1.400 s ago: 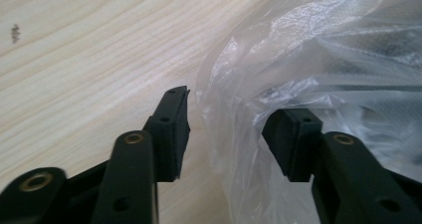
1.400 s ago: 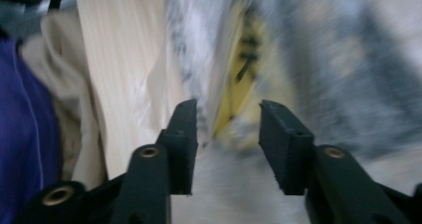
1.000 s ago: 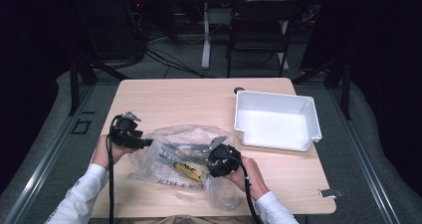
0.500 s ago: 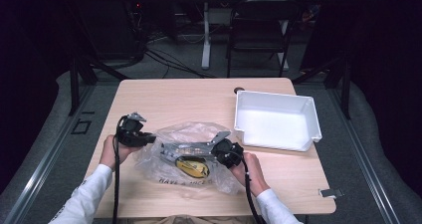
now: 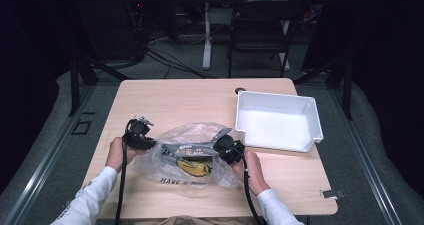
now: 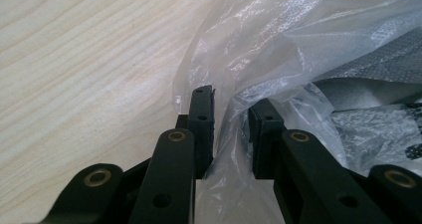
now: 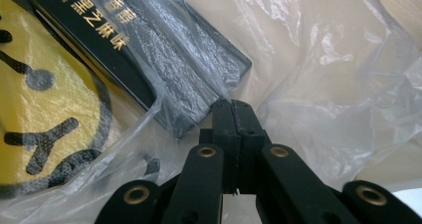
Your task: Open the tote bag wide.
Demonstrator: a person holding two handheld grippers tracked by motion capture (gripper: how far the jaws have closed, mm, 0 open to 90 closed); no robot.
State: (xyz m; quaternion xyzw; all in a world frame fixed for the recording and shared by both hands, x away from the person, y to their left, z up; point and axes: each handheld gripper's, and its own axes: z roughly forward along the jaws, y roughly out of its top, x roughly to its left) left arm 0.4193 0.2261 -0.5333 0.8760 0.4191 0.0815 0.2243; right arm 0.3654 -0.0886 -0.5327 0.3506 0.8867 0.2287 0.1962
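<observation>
A clear plastic bag point(image 5: 192, 155) lies crumpled on the near half of the light wooden desk point(image 5: 175, 100), between the person's two hands. Inside it sit a flat black packet point(image 5: 182, 150) with gold lettering and, at its 5 o'clock, a yellow piece point(image 5: 195, 167) printed with a black face-like drawing. Black print reading "HAVE A NICE" runs along the bag's near edge.

The left gripper point(image 5: 137, 135) is at the bag's 9 o'clock edge. In the left gripper view its jaws stand a narrow way apart with a fold of the clear film rising between them; the left gripper point(image 6: 231, 129) has not pressed the film flat, and bare desk wood lies at 10 o'clock of the jaws.

The right gripper point(image 5: 229, 147) is at the bag's 3 o'clock side. In the right gripper view its jaws meet tip to tip, pinching the bag's film just beside the corner of the black packet point(image 7: 164, 69); the yellow piece point(image 7: 50, 114) lies at 9 o'clock.

A white tray point(image 5: 310, 130) stands at 2 o'clock of the bag, apart from it.
</observation>
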